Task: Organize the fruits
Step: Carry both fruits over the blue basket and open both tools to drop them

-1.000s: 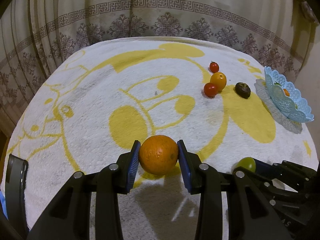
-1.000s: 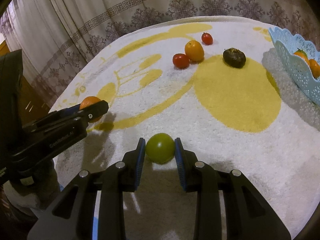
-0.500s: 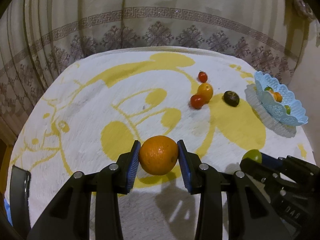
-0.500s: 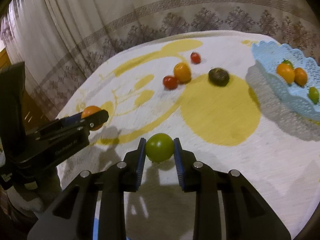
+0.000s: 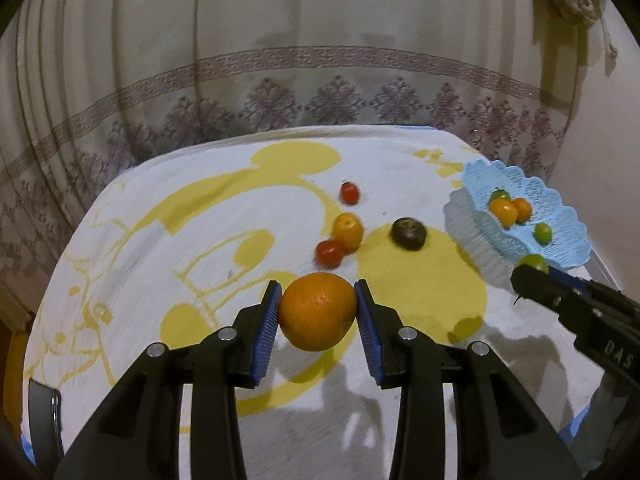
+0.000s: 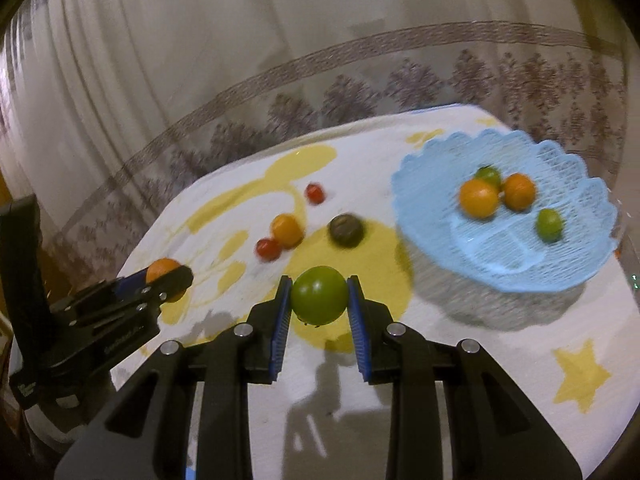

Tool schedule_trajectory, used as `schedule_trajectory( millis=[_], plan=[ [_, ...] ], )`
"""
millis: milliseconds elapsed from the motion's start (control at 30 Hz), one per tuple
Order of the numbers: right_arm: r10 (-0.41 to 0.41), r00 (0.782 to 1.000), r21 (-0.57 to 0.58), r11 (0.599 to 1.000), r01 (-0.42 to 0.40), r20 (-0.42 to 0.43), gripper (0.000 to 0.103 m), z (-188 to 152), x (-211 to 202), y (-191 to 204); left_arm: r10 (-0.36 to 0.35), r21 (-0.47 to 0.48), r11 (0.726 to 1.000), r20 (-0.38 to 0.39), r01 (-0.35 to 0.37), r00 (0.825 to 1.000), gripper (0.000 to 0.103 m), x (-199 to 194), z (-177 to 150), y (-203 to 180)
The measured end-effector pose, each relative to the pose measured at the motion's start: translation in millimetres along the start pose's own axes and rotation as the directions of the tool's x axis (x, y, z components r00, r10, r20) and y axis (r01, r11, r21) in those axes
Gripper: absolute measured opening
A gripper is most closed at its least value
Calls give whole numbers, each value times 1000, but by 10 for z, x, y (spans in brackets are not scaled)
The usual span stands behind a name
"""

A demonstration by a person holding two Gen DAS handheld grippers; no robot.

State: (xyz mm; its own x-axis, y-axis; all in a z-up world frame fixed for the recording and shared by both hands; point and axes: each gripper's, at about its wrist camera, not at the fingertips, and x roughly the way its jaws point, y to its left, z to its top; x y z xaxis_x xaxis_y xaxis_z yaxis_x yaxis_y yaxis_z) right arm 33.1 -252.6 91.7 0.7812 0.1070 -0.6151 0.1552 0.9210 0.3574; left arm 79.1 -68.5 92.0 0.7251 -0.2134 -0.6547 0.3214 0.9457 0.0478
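Observation:
My left gripper (image 5: 317, 312) is shut on a large orange (image 5: 317, 311) and holds it above the cloth. My right gripper (image 6: 319, 295) is shut on a green tomato (image 6: 319, 295), also lifted; it shows in the left wrist view (image 5: 534, 264) close to the basket. The light blue lattice basket (image 6: 432, 184) stands at the right and holds two oranges (image 6: 479, 198) and two green fruits (image 6: 549, 224). On the cloth lie a small orange (image 5: 347, 230), two red tomatoes (image 5: 329, 253) and a dark fruit (image 5: 408, 233).
The table carries a white cloth (image 5: 160, 208) with yellow cartoon shapes. A patterned curtain (image 5: 320, 80) hangs close behind the table. The basket (image 5: 568, 240) sits near the table's right edge.
Both grippers have risen from the cloth with their fruits and moved forward. The right gripper has come nearer to the basket.

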Motion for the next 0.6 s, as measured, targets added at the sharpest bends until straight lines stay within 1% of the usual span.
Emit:
schedule_trajectory(
  millis=[300,600],
  plan=[
    [-70,995,64,996,65,74,28,178,-252,-435,-36,61,998,22,34,999,38,50,217,-377],
    [-115,987,111,989,102,111,28,293,-386,-731,-69,112,992,38,65,997,38,115,392,-690]
  ],
)
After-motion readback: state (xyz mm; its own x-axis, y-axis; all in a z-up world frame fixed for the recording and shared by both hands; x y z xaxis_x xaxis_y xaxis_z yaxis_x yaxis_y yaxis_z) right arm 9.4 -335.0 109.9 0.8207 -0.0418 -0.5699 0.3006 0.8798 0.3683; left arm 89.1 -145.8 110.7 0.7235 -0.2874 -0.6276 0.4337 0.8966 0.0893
